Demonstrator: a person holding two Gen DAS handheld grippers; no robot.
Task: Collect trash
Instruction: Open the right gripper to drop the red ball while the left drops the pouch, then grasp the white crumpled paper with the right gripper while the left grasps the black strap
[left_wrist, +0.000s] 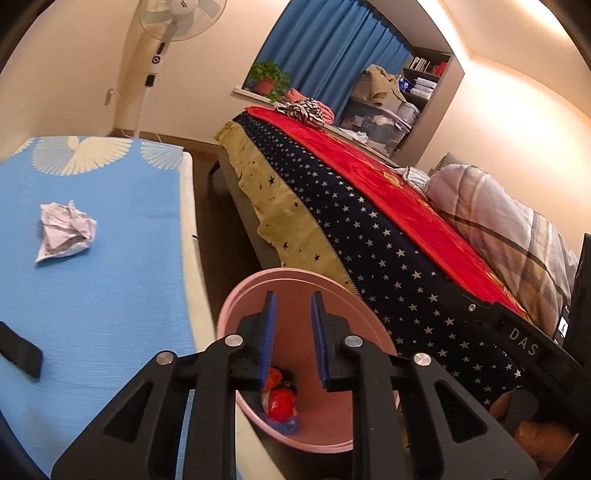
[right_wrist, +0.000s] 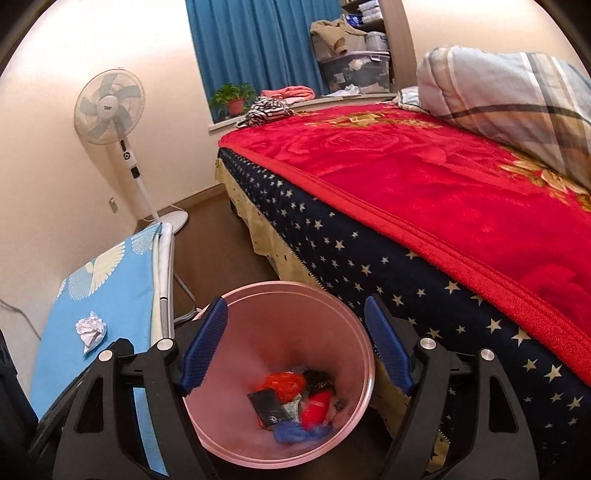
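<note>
The left claw (left_wrist: 293, 332) hangs over the pink bin (left_wrist: 236, 306). Its two blue pads stand a little apart, and nothing is between them. The right claw (right_wrist: 295, 347) hangs over the same pink bin too. Its pads stand wide apart, one on each side of the bin's mouth, and they hold nothing.

Down in the bin lies a little heap of trash (right_wrist: 295, 402): something red, something orange, something dark and a bit of blue plastic.

The bin sits on the floor between the bed (right_wrist: 424, 184) and the tabletop (left_wrist: 92, 295), which has a blue cloth with a white bird on it. One crumpled ball of white paper (left_wrist: 64, 230) lies on that cloth, well apart from both claws. A flat black thing (left_wrist: 20, 349) lies near the cloth's edge.

A white fan (right_wrist: 110, 107) stands by the wall.
</note>
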